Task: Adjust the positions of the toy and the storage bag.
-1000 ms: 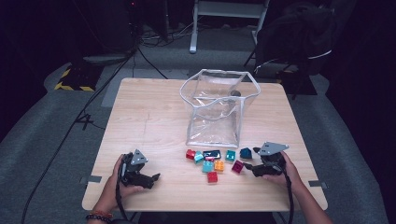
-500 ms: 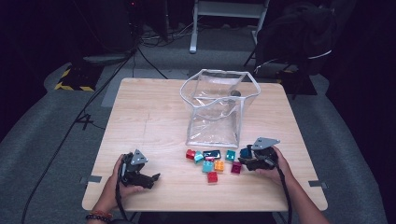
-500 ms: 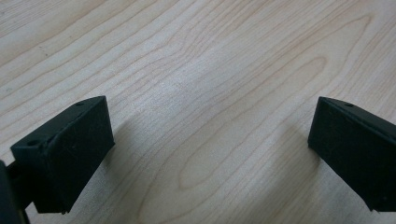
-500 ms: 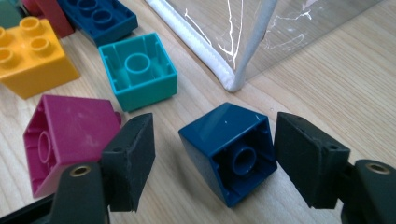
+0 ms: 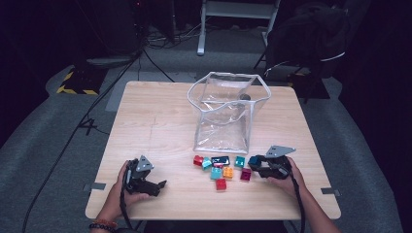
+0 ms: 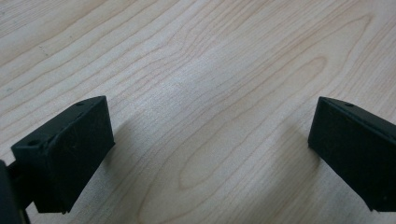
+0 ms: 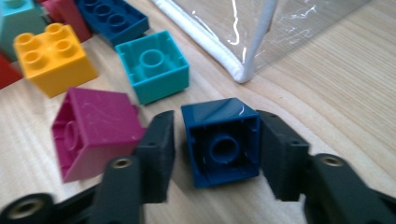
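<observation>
While its jaws have just been closing, right tool [image 7: 215,149] brackets dark blue brick [image 7: 222,142] (hollow side up), pads touching.

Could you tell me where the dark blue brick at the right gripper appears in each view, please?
High view: dark blue brick at the right gripper, right of the brick cluster.
Right gripper view: brick centre, between the jaws, hollow side up.
Left gripper view: bare wooden table.
Shared landmark: clear bag.

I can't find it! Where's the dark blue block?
In the right gripper view, the dark blue block sits between the right gripper fingers, beside the magenta block, near the clear bag.
</observation>
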`<state>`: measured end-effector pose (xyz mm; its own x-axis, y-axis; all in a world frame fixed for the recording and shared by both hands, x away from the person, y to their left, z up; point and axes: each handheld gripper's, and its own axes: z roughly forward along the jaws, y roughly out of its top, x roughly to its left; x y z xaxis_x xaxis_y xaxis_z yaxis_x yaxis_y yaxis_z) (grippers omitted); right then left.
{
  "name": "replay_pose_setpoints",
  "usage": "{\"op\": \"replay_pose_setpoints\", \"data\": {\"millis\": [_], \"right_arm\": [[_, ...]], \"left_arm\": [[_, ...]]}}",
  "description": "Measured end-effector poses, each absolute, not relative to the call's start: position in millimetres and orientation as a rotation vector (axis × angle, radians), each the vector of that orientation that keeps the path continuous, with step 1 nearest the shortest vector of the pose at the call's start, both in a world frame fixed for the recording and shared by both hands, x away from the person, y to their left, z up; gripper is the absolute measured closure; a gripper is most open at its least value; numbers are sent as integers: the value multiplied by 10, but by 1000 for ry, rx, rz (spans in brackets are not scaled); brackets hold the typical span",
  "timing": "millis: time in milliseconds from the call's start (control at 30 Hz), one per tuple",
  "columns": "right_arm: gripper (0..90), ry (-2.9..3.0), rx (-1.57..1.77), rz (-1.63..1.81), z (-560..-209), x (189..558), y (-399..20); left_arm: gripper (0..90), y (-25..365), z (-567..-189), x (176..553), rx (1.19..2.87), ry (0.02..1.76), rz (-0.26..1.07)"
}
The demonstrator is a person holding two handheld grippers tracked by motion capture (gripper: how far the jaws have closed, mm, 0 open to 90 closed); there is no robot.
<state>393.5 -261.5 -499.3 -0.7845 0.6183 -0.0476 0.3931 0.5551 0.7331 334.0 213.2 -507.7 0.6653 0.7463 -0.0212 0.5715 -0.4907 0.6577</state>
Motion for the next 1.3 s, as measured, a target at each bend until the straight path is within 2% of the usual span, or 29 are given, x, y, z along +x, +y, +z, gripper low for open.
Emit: {"op": "replay_pose_setpoints", "data": {"millis": [33, 67, 167, 433, 833, 1300], "right_arm": [[542, 2493, 835, 1065, -4993, 3935, -2615], [582, 2493, 821, 1061, -4989, 3905, -2616], [589, 2491, 805, 1057, -4987, 3885, -2619], [592, 2454, 816, 1075, -4950, 3864, -2684], [593, 2326, 887, 1177, -4700, 3871, -2988], [593, 2262, 930, 1189, -4503, 3889, -3029]], "left_arm": [[4, 2132, -5077, 3340, 2236, 1013, 353], [4, 2132, -5077, 3341, 2236, 1013, 352], [4, 2132, -5077, 3341, 2236, 1013, 352], [4, 2132, -5077, 3341, 2236, 1013, 352], [4, 2131, -5077, 3340, 2235, 1014, 353], [5, 2136, -5075, 3328, 2236, 1013, 362]]}}
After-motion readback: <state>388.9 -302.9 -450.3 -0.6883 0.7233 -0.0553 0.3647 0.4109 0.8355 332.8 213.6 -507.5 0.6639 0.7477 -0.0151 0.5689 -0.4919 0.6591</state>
